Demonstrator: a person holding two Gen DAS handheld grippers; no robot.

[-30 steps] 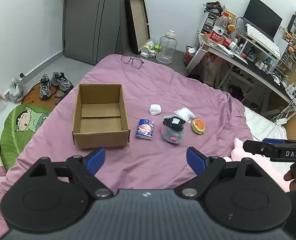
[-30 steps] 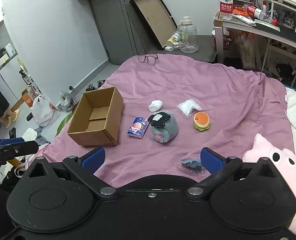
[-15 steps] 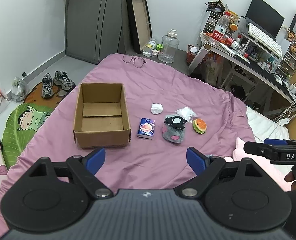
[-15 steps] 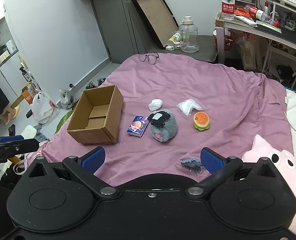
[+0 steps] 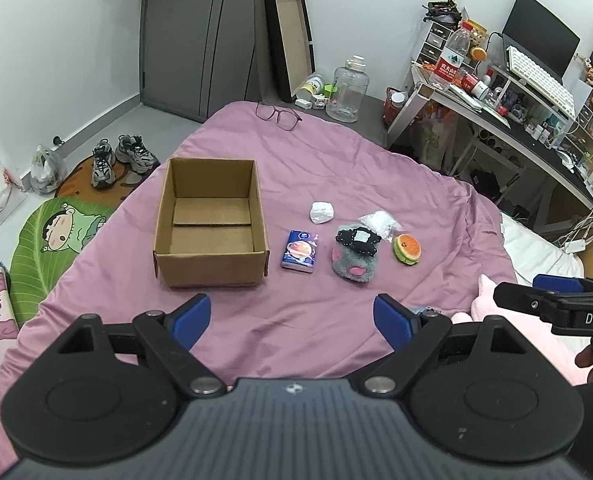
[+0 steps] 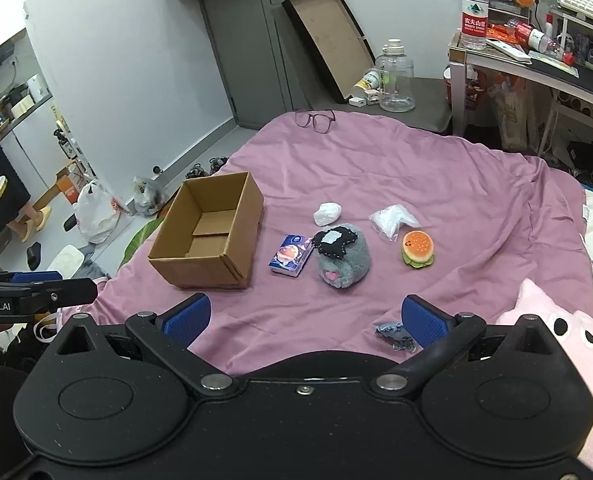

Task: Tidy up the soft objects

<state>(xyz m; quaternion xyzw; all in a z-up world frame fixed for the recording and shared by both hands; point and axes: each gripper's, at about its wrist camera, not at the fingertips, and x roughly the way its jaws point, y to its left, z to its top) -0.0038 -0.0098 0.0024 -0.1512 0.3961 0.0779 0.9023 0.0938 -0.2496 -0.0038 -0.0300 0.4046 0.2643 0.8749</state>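
Note:
An open empty cardboard box sits on the purple bed cover. To its right lie a blue tissue pack, a white crumpled ball, a grey plush with a black patch, a clear plastic bag and a burger toy. A small grey-blue cloth lies near the right gripper. My left gripper and right gripper are both open and empty, above the near bed edge.
Glasses lie at the bed's far end. A pink plush pig lies at the right. A cluttered desk stands far right. Shoes, bags and a green mat are on the floor at the left.
Both grippers have drifted slightly forward, so the objects sit a little lower and nearer in view. Nothing was taken hold of.

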